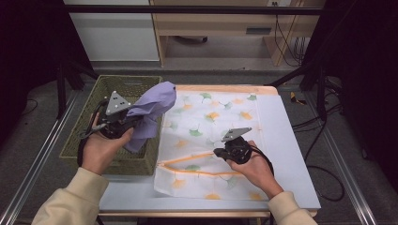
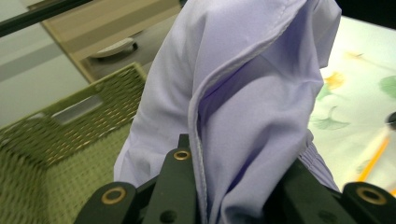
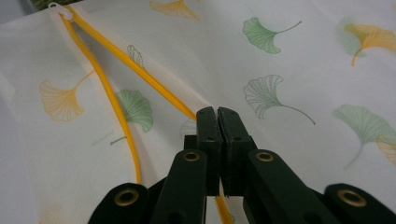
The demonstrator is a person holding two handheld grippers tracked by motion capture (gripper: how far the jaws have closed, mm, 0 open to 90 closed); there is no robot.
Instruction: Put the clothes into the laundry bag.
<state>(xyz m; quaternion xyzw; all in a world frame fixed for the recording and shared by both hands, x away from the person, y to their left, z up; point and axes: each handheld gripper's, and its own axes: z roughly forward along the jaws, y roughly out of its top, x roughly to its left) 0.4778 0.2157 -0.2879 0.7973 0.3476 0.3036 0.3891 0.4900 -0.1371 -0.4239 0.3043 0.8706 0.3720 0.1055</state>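
Observation:
My left gripper [image 1: 135, 120] is shut on a bunched lavender cloth [image 1: 152, 110], holding it above the right side of the green woven basket [image 1: 126, 80]. In the left gripper view the cloth [image 2: 243, 93] rises from between the black jaws of the left gripper [image 2: 233, 186], with the basket [image 2: 60, 126] behind and to the left. A white mesh bag [image 1: 211, 112] printed with ginkgo leaves lies flat on the table, its orange zipper [image 1: 187, 159] parted. My right gripper [image 1: 219, 152] is shut on the bag's upper zipper edge. In the right gripper view the right gripper [image 3: 217, 114] pinches the bag [image 3: 289, 60] beside the zipper [image 3: 116, 121].
The basket stands at the left edge of the pale table [image 1: 291, 154], touching the bag's left side. Metal rails [image 1: 42, 154] run along both sides of the table. A wooden desk [image 1: 211, 23] and cables [image 1: 324, 159] lie beyond and to the right.

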